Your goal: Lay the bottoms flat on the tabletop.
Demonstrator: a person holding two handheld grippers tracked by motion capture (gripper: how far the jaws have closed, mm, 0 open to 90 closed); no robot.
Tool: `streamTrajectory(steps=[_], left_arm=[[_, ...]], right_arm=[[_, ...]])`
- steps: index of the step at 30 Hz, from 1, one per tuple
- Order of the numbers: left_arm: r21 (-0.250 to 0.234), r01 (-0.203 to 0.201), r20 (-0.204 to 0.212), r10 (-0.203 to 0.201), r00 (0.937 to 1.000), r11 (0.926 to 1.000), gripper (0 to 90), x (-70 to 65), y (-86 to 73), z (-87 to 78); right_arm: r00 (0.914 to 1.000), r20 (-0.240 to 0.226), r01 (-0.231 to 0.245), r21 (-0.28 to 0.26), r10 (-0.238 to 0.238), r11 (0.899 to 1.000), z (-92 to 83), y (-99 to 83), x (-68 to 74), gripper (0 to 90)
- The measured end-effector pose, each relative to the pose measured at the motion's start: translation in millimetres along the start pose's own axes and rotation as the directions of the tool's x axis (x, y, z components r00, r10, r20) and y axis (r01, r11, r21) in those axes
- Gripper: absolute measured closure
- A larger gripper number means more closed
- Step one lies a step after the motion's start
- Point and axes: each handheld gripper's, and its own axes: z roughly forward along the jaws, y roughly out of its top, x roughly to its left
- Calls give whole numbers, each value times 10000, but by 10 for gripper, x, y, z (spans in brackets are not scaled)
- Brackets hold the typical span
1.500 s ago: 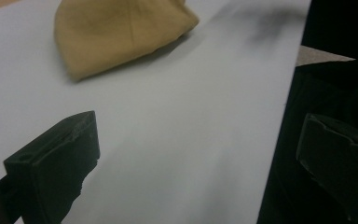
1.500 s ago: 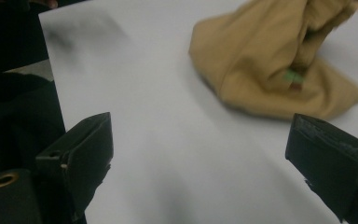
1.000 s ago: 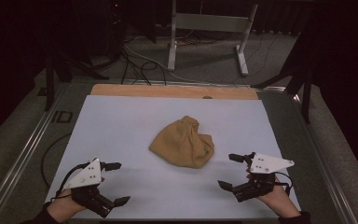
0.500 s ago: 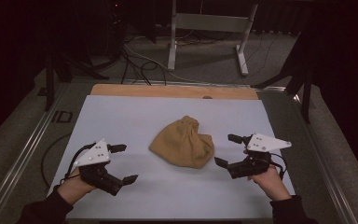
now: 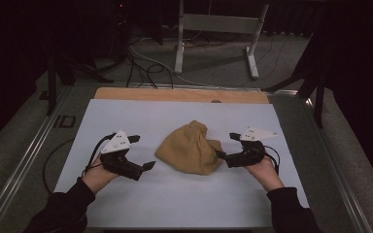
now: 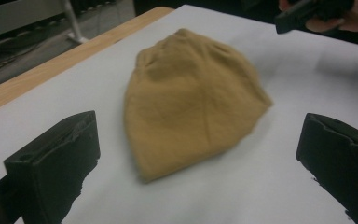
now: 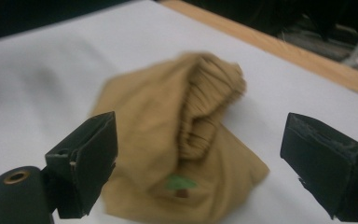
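Two grippers flank the tan cloth [image 5: 190, 154]: your left gripper [image 5: 142, 152] and right gripper [image 5: 226, 145] both spread wide, likely bracketing it to grab opposite edges.

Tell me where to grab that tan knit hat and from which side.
Judging by its pose, take the tan knit hat at the ribbed cuff fold that stands up off the sheet. Come in from the right with the right tongs, jaws open and already close; the rest lies flatter.
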Motion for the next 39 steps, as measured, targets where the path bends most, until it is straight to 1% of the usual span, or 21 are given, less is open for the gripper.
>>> streamTrajectory(steps=[3, 5, 8, 10, 12, 15, 17, 18, 19, 21, 25, 26, 28, 31, 32, 33, 34, 35, 36, 37, 39], left_arm=[[35, -51, -197, 52, 9998, 10000, 3, 52, -18, 105], [73, -57, -254, 58, 9997, 10000, 3, 88, -34, 182], [445, 236, -303, -222, 9993, 9987, 8, 145, -62, 311], [852, 289, -339, -261, 9991, 9959, 11, 184, -88, 423], [1058, 318, -366, -281, 9989, 9939, 25, 216, -117, 513], [1525, 332, -496, -259, 9984, 9877, 52, 272, -168, 678], [1607, 608, -519, -531, 9972, 9851, 104, 316, -192, 769], [1604, 750, -354, -702, 9969, 9842, 134, 341, -203, 811], [1733, 847, -245, -816, 9964, 9812, 141, 362, -212, 868], [1997, 868, -198, -846, 9962, 9760, 154, 389, -227, 945], [2702, 1117, -186, -1108, 9937, 9563, 186, 437, -272, 1111], [2743, 1188, -156, -1191, 9928, 9543, 231, 446, -282, 1128], [2851, 1279, -74, -1312, 9913, 9499, 286, 458, -307, 1158], [2920, 1170, 118, -1259, 9920, 9492, 423, 456, -323, 1176], [2916, 1137, 151, -1234, 9922, 9498, 499, 453, -325, 1178], [2879, 1114, 137, -1204, 9926, 9512, 565, 444, -325, 1179], [2949, 1129, 103, -1213, 9926, 9488, 635, 438, -323, 1183], [2997, 1106, 78, -1183, 9929, 9476, 734, 436, -319, 1182], [2984, 1068, 97, -1150, 9933, 9484, 802, 438, -312, 1173], [2988, 1070, 171, -1174, 9929, 9483, 856, 438, -304, 1162], [3014, 1024, 162, -1125, 9935, 9480, 877, 431, -294, 1149]], right_arm=[[9993, 11, -384, 19, 384, 9993, 114, -67, -72, 151], [9991, 98, -404, 127, 403, 9991, 194, -108, -112, 213], [9991, 176, -404, 396, 398, 9984, 311, -173, -179, 281], [9991, 252, -368, 657, 352, 9972, 380, -193, -202, 326], [9988, 434, -280, 998, 238, 9946, 460, -213, -231, 371], [9984, 472, -364, 1178, 310, 9924, 552, -242, -277, 422], [9986, 356, -421, 1237, 380, 9914, 615, -262, -294, 437], [9984, 386, -461, 1291, 414, 9906, 644, -272, -292, 450], [9977, 483, -529, 1333, 468, 9897, 676, -282, -292, 452], [9973, 471, -624, 1426, 562, 9878, 723, -305, -308, 475], [9977, 301, -659, 1932, 612, 9789, 797, -359, -327, 561], [9985, 334, -499, 2129, 438, 9758, 817, -378, -325, 594], [9985, 291, -514, 2419, 457, 9689, 834, -399, -318, 662], [9997, 188, 130, 2582, -185, 9660, 822, -385, -288, 819], [9995, 197, 198, 2626, -259, 9647, 821, -372, -269, 870], [9985, 279, 381, 2653, -472, 9634, 816, -358, -249, 884], [9969, 355, 576, 2678, -696, 9618, 814, -346, -227, 893], [9963, 408, 622, 2713, -760, 9605, 809, -335, -213, 897], [9958, 443, 654, 2655, -799, 9619, 804, -327, -215, 898], [9958, 492, 614, 2597, -767, 9637, 793, -320, -217, 900], [9959, 529, 575, 2483, -728, 9670, 783, -314, -220, 900]])
